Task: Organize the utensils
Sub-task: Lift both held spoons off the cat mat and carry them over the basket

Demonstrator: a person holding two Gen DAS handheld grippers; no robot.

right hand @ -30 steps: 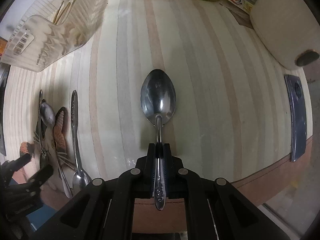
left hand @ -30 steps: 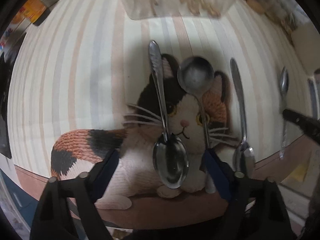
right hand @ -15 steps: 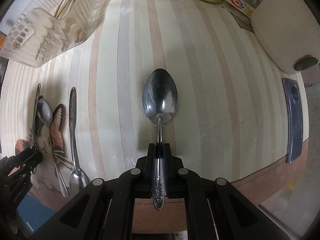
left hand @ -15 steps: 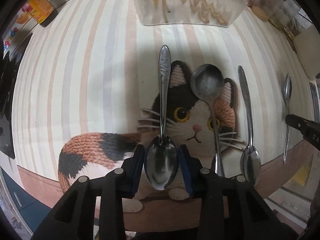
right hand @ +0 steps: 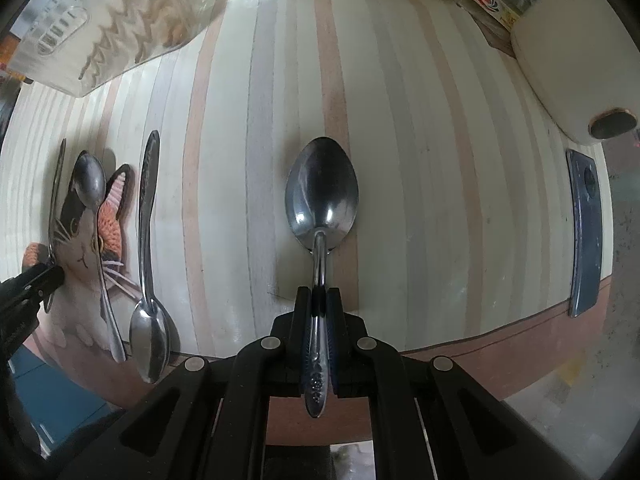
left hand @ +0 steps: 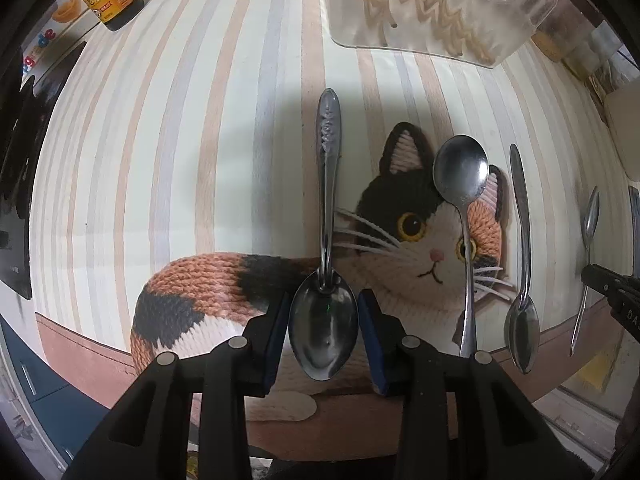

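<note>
Closing on the bowl of the large spoon [left hand: 323, 322] is the step in hand for the left gripper [left hand: 323, 320], judging by how its blue-padded fingers [left hand: 370, 328] straddle that bowl, narrowly parted, with a sliver of gap on each side; whether the pads already touch it I cannot tell. A bowl is a rounded, slippery thing to pinch, so squeezing square across its widest part, or sliding forward to the neck, should keep it from squirting out. This spoon lies handle-away on the striped desk [left hand: 180, 140], its bowl at the edge of the cat-shaped mat [left hand: 400, 280]; a round-bowled spoon [left hand: 462, 184] and a slimmer spoon [left hand: 522, 280] lie alongside to its right. The right gripper [right hand: 319, 304] is clamped tight on the handle of another tablespoon [right hand: 322, 196], bowl forward over the desk. A clear plastic organizer bin [left hand: 440, 8] at the far side is likely where both go, so lift level and clear its rim
</note>
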